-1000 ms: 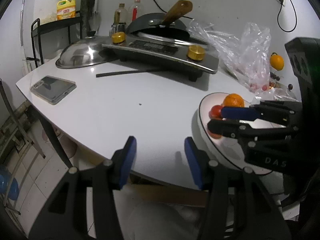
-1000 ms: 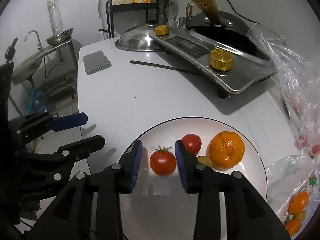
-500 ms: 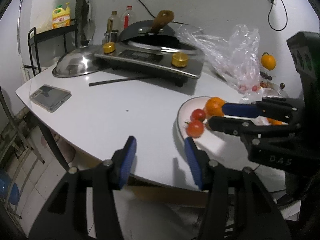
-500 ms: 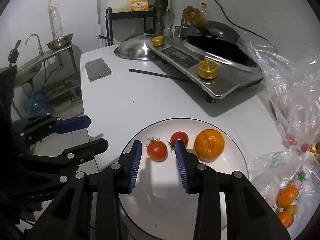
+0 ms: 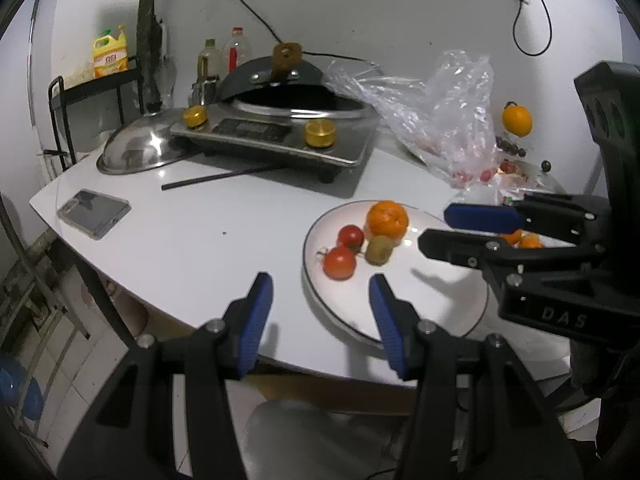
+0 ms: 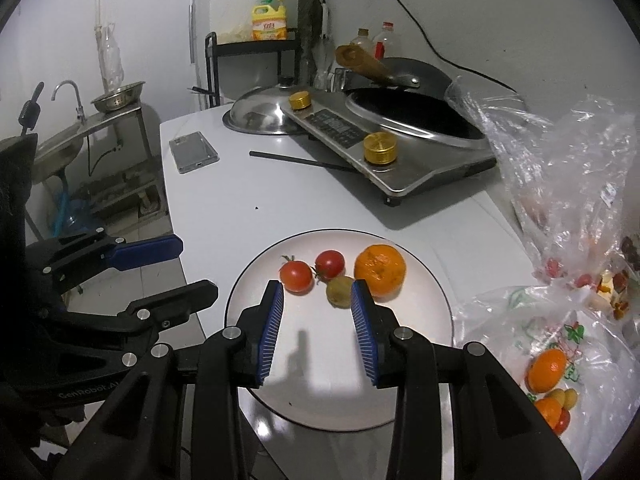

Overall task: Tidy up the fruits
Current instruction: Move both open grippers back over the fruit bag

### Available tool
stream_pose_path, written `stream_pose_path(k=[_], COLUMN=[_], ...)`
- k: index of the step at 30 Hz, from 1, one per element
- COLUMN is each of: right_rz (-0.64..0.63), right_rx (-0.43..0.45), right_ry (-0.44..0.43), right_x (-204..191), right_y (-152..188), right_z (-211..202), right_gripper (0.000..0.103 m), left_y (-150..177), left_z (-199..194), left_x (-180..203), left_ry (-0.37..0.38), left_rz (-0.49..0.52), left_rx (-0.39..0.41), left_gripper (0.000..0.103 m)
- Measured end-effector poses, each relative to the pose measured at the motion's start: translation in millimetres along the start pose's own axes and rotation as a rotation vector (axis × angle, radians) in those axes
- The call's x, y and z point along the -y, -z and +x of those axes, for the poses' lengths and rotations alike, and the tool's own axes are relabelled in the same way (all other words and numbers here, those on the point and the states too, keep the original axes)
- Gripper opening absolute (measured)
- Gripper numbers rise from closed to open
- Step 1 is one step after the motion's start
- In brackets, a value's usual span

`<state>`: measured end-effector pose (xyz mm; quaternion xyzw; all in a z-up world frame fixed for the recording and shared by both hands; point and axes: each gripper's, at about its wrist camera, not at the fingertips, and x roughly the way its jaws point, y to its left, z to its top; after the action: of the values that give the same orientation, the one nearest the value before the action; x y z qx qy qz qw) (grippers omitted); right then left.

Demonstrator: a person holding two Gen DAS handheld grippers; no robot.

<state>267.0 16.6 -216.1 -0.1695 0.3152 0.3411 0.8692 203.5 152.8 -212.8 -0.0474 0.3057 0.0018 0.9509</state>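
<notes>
Four fruits [image 6: 340,274] sit on the plate's [image 6: 424,336] far half. Right claw [image 6: 317,294] hovers level over its near half, agape, empty; left claw [image 5: 321,285] likewise, nearer the tabletop [image 5: 224,236] edge.

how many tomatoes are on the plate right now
2. One tomato lies at the left of the white plate; the other tomato sits just right of it, beside the small green fruit and orange.

Glossy plate [image 6: 436,300], crinkled plastic bag [image 6: 568,184]
</notes>
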Motion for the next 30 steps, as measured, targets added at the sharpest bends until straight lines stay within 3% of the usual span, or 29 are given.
stream_pose_path(k=[30], right_rz=[0.099], right_rx=[0.067], right_ry=[0.042], right_x=[66.4], right_y=[50.3], right_z=[-73.3], right_gripper=[0.037], left_y=[-11.6], left_z=[-20.2], left_x=[95.3], left_ry=[0.008], left_rz=[0.115], left_rx=[0.013], left_gripper=[0.052])
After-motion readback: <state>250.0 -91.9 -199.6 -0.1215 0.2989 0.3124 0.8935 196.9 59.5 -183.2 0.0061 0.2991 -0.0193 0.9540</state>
